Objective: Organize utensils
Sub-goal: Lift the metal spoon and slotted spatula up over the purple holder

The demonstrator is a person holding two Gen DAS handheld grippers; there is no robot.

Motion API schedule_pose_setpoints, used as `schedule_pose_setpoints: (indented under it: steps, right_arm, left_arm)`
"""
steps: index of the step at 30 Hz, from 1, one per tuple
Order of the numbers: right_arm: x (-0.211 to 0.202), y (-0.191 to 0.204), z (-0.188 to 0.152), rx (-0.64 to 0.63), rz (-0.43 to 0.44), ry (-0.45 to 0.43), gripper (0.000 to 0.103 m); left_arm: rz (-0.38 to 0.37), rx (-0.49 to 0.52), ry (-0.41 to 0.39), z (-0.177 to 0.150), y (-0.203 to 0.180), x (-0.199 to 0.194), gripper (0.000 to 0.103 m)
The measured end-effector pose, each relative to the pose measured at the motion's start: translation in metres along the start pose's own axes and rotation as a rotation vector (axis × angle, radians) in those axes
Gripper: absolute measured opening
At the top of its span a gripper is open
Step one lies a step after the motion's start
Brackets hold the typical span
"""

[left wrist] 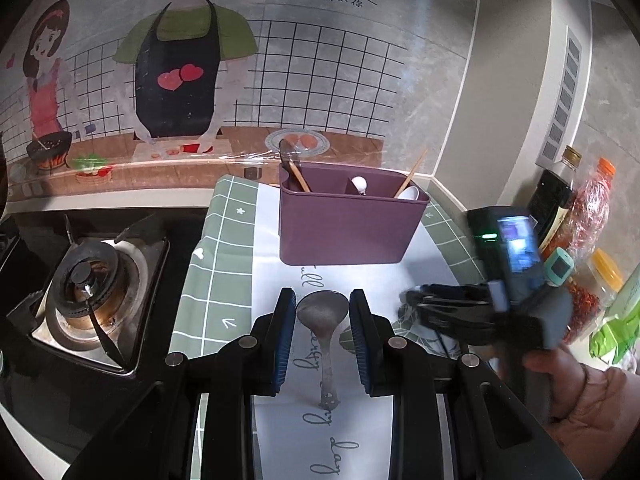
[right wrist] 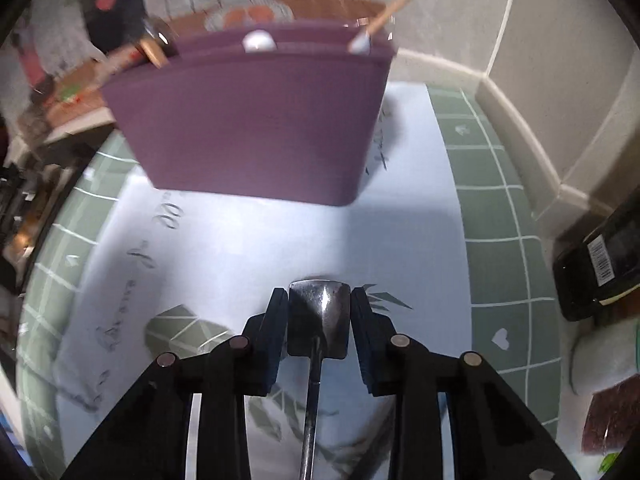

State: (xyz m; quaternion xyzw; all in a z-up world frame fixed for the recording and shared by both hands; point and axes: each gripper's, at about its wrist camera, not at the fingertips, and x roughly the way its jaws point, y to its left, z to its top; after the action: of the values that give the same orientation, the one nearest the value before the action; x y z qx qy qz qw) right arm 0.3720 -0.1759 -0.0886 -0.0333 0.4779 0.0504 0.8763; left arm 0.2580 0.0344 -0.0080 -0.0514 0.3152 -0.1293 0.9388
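Observation:
A purple utensil holder [left wrist: 347, 220] stands on the mat and holds chopsticks, a white spoon and a dark utensil; it also shows in the right wrist view [right wrist: 256, 120]. A metal spoon [left wrist: 323, 320] lies on the white mat between the fingers of my left gripper [left wrist: 322, 300], whose jaws stand apart on either side of its bowl without clamping it. My right gripper [right wrist: 319, 300] has its pads against the sides of a flat metal spatula head [right wrist: 318, 320], handle running back under it, lifted above the mat. The right gripper also appears blurred at the right of the left wrist view [left wrist: 412, 300].
A gas stove burner [left wrist: 88, 284] sits left of the green checked mat [left wrist: 216, 264]. Sauce bottles and jars [left wrist: 576, 216] stand at the right by the wall corner. A black device [right wrist: 600, 264] lies at the right mat edge. The backsplash has a cartoon mural.

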Motion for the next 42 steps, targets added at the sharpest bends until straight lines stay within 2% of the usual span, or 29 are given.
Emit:
schedule_pose_setpoints:
  steps: [7,13,16,19,22,25,28,32,36,42]
  right_arm:
    - [-0.081,-0.021,-0.015,0.026,0.119,-0.185,0.029]
    - [-0.123,-0.014,-0.008,0.005,0.147,-0.270,0.029]
    - [-0.142,-0.015,0.006,0.015,0.155,-0.316,0.029]
    - [-0.173,-0.018,0.029,0.019,0.168,-0.411,0.029]
    - [-0.214,-0.023,0.068,0.027,0.146,-0.560,0.029]
    - [-0.236,-0.024,0.103,0.030,0.113,-0.691,0.029]
    - [-0.229,-0.021,0.139,0.041,0.063,-0.725,0.029]
    - [-0.192,-0.018,0.169,0.078,0.039,-0.700,0.029]
    - [-0.147,-0.010,0.182,0.080,0.032,-0.657,0.029]
    - [-0.090,-0.003,0.187,0.087,0.006,-0.613,0.029]
  left_arm:
    - [-0.001,0.001,-0.034,0.009,-0.005,-0.011,0.028]
    - [-0.007,0.028,-0.069,0.024,-0.014,-0.020,0.028]
    - [-0.024,0.046,-0.103,0.044,-0.021,-0.027,0.028]
    - [-0.059,0.072,-0.176,0.079,-0.030,-0.040,0.028]
    - [-0.091,0.088,-0.261,0.122,-0.035,-0.054,0.028]
    - [-0.098,0.102,-0.329,0.153,-0.037,-0.056,0.028]
    - [-0.090,0.106,-0.371,0.180,-0.034,-0.041,0.028]
    - [-0.084,0.107,-0.361,0.195,-0.024,-0.004,0.029]
    - [-0.092,0.087,-0.312,0.197,-0.010,0.041,0.028]
    - [-0.079,0.065,-0.215,0.181,0.004,0.101,0.029]
